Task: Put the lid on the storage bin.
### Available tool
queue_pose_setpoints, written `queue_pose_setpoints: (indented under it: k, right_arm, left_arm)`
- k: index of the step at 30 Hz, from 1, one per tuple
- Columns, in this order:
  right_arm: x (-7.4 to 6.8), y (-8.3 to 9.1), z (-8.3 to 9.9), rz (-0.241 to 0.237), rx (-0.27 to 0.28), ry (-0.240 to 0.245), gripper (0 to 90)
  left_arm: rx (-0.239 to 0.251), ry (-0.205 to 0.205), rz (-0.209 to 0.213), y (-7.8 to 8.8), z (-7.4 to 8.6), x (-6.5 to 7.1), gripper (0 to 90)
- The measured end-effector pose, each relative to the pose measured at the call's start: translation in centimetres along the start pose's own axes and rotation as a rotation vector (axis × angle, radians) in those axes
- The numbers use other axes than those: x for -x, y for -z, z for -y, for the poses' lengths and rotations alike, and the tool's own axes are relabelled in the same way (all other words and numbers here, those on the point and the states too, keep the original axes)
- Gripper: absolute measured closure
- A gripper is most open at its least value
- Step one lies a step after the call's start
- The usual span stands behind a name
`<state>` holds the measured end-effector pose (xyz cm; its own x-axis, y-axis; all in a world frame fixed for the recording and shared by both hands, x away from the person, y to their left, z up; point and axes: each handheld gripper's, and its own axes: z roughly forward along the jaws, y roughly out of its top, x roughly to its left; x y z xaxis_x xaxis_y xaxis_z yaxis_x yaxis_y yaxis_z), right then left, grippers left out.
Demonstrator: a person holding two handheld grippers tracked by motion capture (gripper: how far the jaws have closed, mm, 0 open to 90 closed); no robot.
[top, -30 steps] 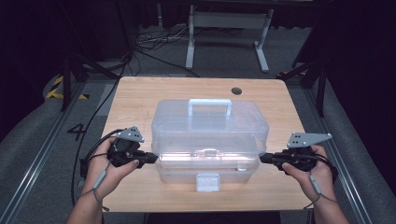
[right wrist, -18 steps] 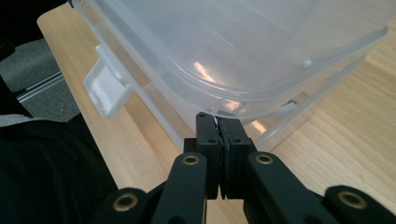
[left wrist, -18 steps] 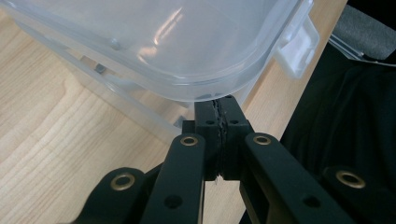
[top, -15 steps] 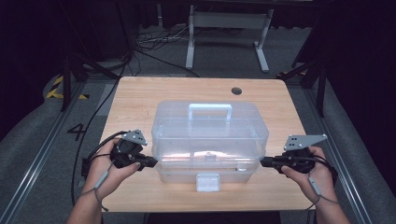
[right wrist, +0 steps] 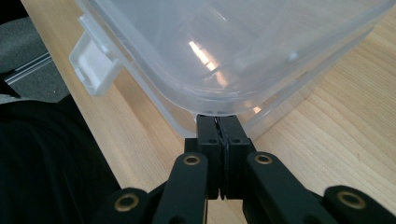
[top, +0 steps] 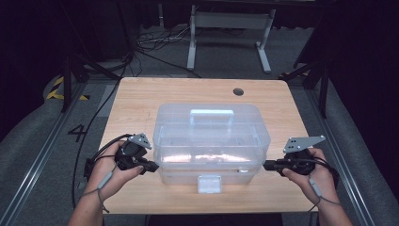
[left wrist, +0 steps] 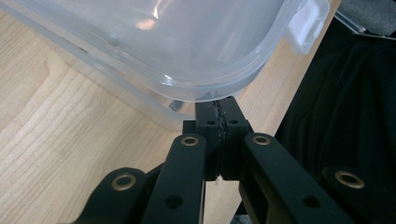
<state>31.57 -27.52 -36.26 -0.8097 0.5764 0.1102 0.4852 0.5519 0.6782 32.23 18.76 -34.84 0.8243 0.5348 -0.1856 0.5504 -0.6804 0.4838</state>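
Clear plastic box (top: 211, 141) between left tongs (top: 153, 166) and right tongs (top: 266, 165); both pinched closed, tips at lid rim.

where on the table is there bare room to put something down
The widest bare strip of the table runs behind the clear box, up to the small round hole. Narrower margins flank the box. The near edge is crowded: the left tool, the right tool and the box's latch.
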Motion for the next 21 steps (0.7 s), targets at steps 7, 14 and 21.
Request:
queue_pose_setpoints:
  k: [7,14,21]
  right_arm:
    - [-0.02,-0.27,0.06,0.001,-0.028,0.009,89.3]
    - [-0.03,-0.52,0.14,-0.002,-0.058,0.011,89.5]
    - [-0.05,-0.75,0.19,-0.005,-0.076,0.012,89.7]
  left_arm:
    - [-0.028,0.002,-0.006,-0.43,-0.05,0.07,89.4]
    - [-0.056,0.006,-0.004,-0.93,-0.1,0.05,89.7]
    - [-0.076,0.004,0.0,-1.11,-0.12,0.01,89.9]
